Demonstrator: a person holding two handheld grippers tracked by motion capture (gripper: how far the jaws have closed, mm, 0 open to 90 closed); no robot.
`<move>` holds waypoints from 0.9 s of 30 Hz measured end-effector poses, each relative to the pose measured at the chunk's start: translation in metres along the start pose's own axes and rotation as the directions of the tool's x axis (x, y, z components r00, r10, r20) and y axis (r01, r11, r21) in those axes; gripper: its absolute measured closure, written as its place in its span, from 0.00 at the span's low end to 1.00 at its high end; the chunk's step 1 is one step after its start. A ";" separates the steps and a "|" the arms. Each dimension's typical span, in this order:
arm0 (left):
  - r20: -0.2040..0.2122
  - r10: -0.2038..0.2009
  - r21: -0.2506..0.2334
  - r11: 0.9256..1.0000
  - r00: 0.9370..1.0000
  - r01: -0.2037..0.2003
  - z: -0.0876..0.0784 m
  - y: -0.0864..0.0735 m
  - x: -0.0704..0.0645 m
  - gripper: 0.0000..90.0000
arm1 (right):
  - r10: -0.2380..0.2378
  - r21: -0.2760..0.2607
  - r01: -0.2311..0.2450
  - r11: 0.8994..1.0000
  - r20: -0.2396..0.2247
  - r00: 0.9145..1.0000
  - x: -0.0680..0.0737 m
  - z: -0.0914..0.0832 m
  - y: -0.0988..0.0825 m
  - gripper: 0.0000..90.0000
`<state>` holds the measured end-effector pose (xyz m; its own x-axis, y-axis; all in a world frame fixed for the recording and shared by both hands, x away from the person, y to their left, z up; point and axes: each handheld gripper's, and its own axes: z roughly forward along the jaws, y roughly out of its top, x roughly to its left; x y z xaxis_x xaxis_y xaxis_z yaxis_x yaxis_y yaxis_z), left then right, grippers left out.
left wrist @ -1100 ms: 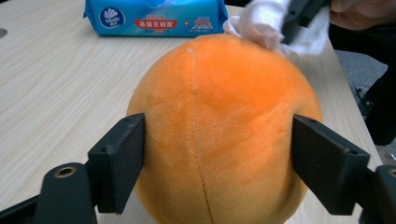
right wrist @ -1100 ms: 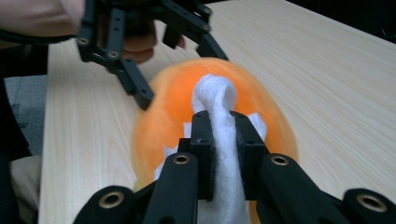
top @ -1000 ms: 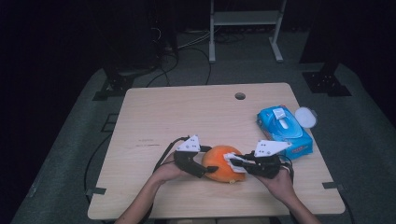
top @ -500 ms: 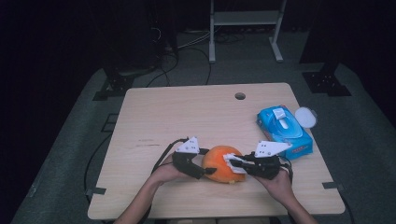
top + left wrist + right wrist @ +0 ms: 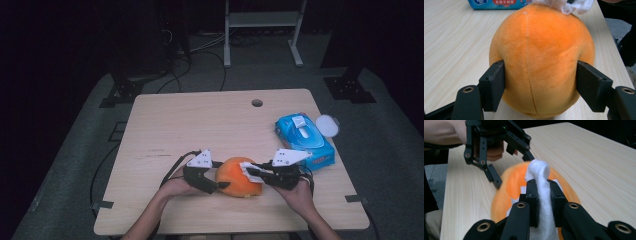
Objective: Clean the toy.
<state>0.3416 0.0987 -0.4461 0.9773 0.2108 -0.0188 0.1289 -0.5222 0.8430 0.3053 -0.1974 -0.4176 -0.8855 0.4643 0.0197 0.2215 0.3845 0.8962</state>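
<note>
honestly, my left gripper (image 5: 540, 82) squeezes the plush orange (image 5: 541, 57) while my right gripper (image 5: 544, 195) pinches the wipe (image 5: 541, 182); a hard swipe toward nine o'clock could pop it free.

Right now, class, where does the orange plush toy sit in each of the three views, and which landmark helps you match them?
High view: orange plush toy lies low and centre on the table, between the two hand-held grippers.
Left gripper view: it sits mid-picture, with a black jaw pressing each side.
Right gripper view: it lies centre, behind the pinched white wipe.
Shared landmark: the white wipe on the toy.
</note>
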 end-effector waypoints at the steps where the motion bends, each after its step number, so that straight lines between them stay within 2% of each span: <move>1: 0.000 0.001 0.003 1.000 1.000 -0.001 -0.001 -0.001 0.000 0.32 | 0.007 0.000 -0.007 1.000 -0.001 1.000 -0.001 -0.002 -0.003 0.89; 4: 0.013 -0.022 -0.015 1.000 1.000 0.022 -0.001 0.000 0.000 0.25 | 0.022 0.000 -0.022 1.000 0.001 1.000 0.000 -0.006 -0.009 0.89; 6: 0.024 -0.062 -0.038 0.997 0.998 0.063 -0.002 0.003 0.001 0.17 | 0.012 0.004 -0.012 1.000 0.010 1.000 0.002 -0.005 -0.009 0.89; 8: 0.035 -0.082 -0.064 0.994 0.996 0.084 -0.002 0.005 0.002 0.15 | 0.004 0.006 -0.004 1.000 0.011 1.000 0.003 -0.004 -0.009 0.89; 10: 0.023 -0.064 -0.046 0.997 0.998 0.065 0.000 0.006 0.000 0.17 | 0.004 -0.001 -0.004 1.000 0.008 1.000 0.002 -0.003 -0.009 0.89; 15: -0.008 -0.062 -0.021 0.998 0.998 0.062 0.001 0.003 -0.001 0.24 | 0.013 -0.005 -0.013 1.000 0.004 1.000 0.001 0.001 -0.007 0.89; 23: -0.010 -0.051 -0.004 0.999 0.999 0.051 0.002 0.001 -0.003 0.28 | 0.000 -0.026 0.000 1.000 -0.017 1.000 0.006 0.012 0.004 0.89; 25: -0.019 -0.047 0.004 0.999 0.999 0.047 0.003 0.001 -0.004 0.29 | -0.018 -0.034 0.017 0.999 -0.032 0.999 0.008 0.018 0.010 0.89; 27: -0.025 -0.051 0.009 0.999 0.998 0.051 0.001 -0.001 -0.003 0.30 | -0.056 -0.028 0.055 0.998 -0.030 0.998 0.012 0.023 0.016 0.89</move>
<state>0.3389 0.0974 -0.4471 0.9649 0.2580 -0.0485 0.1806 -0.5182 0.8360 0.3077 -0.1673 -0.4137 -0.9085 0.4175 -0.0170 0.1610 0.3874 0.9078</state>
